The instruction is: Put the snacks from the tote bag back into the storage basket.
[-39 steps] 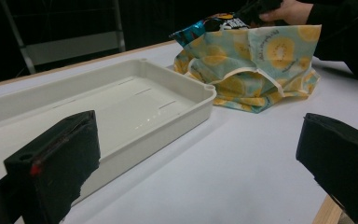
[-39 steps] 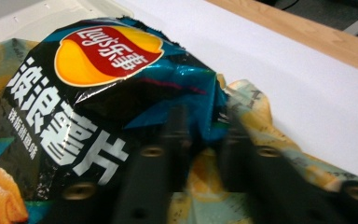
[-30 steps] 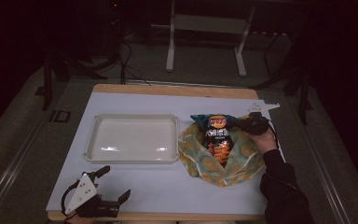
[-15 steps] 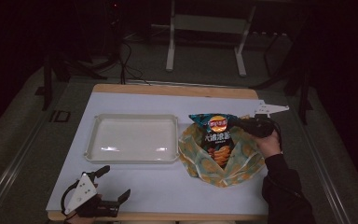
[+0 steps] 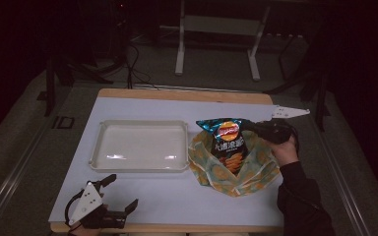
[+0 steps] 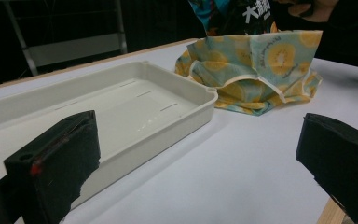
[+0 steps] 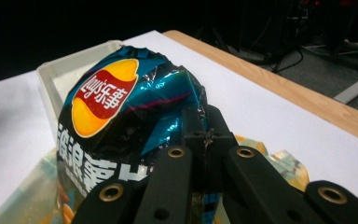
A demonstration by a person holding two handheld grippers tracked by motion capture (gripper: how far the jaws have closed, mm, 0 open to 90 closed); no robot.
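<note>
Pinching the chip bag's (image 5: 228,141) top edge, right tongs (image 7: 205,135) hold it above the cloth (image 5: 236,169); left tongs (image 5: 119,196) gape at the counter's (image 5: 177,196) seven-o'clock edge, the tray (image 5: 140,146) near.

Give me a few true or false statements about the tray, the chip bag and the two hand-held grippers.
1. The white tray holds nothing. True.
2. The right hand-held gripper is clamped on the chip bag. True.
3. The chip bag lies flat in the tray. False: it sits in the yellow-patterned cloth bag beside the tray.
4. The left hand-held gripper grips the tray. False: it is open, at the table's near edge.
</note>
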